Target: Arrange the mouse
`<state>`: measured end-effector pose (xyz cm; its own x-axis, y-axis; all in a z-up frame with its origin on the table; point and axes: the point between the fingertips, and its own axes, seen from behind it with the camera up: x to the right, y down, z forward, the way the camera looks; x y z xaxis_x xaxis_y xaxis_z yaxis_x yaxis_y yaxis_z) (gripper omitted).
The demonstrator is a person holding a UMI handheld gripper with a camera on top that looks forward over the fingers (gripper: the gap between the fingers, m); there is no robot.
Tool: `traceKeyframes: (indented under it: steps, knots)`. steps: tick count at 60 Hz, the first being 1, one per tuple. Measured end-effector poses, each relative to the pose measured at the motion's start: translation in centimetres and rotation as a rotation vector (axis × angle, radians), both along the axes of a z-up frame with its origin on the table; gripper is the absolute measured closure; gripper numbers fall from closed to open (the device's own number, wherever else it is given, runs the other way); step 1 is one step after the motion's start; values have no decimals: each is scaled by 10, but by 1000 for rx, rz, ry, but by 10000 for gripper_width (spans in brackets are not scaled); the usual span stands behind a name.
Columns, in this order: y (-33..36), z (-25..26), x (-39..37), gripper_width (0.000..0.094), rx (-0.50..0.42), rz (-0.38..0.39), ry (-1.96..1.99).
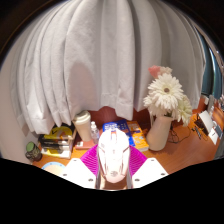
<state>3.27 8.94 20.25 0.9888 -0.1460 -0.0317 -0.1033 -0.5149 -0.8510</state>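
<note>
A big white curtain [95, 55] hangs across the back and covers most of what can be seen. Below it is a brown wooden tabletop [185, 152] with things pushed to the back near the curtain, so the front part is free for work. At one side stands a pale vase [160, 131] with white flowers [165, 93] in it, and it stands upright so the flowers do not tip out. At the other side there is a jar [84, 126] and some small stuff that is too little to name. Close to the camera is the gripper [113, 165]. Its two fingers press in on the mouse [113, 152], and the pink pads [92, 160] show at each side of it. The mouse is white and sits right between the fingers, lifted up in front of the other things. It seems to be held up like this so it can be carried to its place on the tabletop. The long way of the mouse runs straight ahead, the same way the fingers point. One end points away to the curtain and the other end points back to the camera. Which end is the front of the mouse is hard to tell.
</note>
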Motion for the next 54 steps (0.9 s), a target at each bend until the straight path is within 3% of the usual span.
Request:
traceKeyframes:
  steps: [9,20,31,32,36,39,40,41,44,45,46,48,49,54]
  knots:
    - [1,2,-117,572,8,86,21]
    - [-5,-78,-234,579,-100,183,24]
    - [-19,-175,-287,581,-249,228,-13]
    - [-21,-182,-289,628,-260,229,-16]
    - [-29,-208,-295,580,-307,230,-13]
    - [-33,-215,-296,571,-316,219,-12]
    - [-30,-215,-296,623,-291,215,-21]
    - [-31,-216,-296,571,-292,215,-30]
    - [-31,-217,-298,595,-297,210,-22]
    - [-33,-217,-298,540,-302,204,-14]
    - [-32,-216,-298,581,-296,199,-10]
    - [-32,-217,-298,551,-293,199,-5]
    - [-32,-216,-298,491,-291,201,-7]
    - [-33,-217,-300,421,-301,210,0]
